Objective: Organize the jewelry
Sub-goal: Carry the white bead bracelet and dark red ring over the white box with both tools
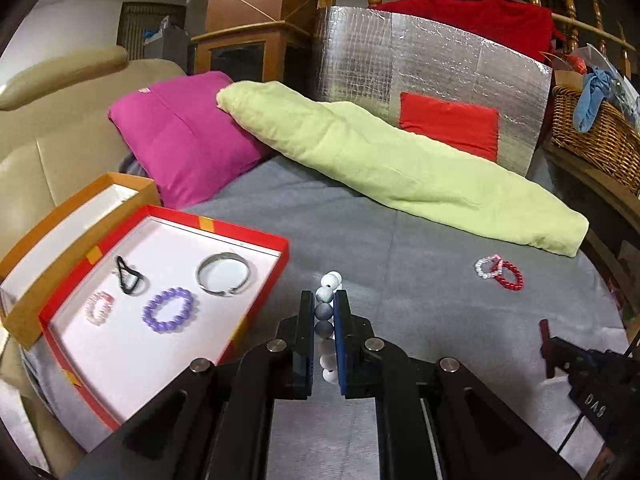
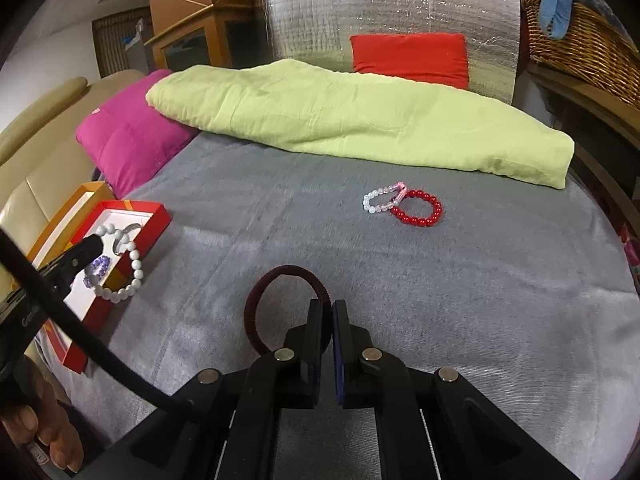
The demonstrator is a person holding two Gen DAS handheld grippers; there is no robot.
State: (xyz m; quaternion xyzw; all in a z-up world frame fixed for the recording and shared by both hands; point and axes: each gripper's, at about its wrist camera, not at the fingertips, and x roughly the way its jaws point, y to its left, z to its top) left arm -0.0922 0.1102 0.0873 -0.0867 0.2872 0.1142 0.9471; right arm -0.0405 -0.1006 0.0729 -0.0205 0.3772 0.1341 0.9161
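Note:
My left gripper (image 1: pixel 325 300) is shut on a white and grey bead bracelet (image 1: pixel 326 312), just right of the red box (image 1: pixel 244 240); the bracelet also shows in the right wrist view (image 2: pixel 128 264) hanging beside the box (image 2: pixel 158 216). In the box lie a silver bangle (image 1: pixel 223 274), a purple bracelet (image 1: pixel 168 310), a pink bracelet (image 1: pixel 99 308) and a black hair tie (image 1: pixel 129 278). My right gripper (image 2: pixel 331 308) is shut on a dark red hair tie (image 2: pixel 280 304) above the grey cloth. A red bracelet (image 2: pixel 418 209) and a white-pink bracelet (image 2: pixel 383 198) lie further out.
An orange box lid (image 1: pixel 76 216) sits behind the red box. A green folded cloth (image 2: pixel 360 120) and a magenta cushion (image 2: pixel 128 140) lie at the back, before a silver foil board (image 2: pixel 380 12). A wicker basket (image 2: pixel 580 36) stands at right.

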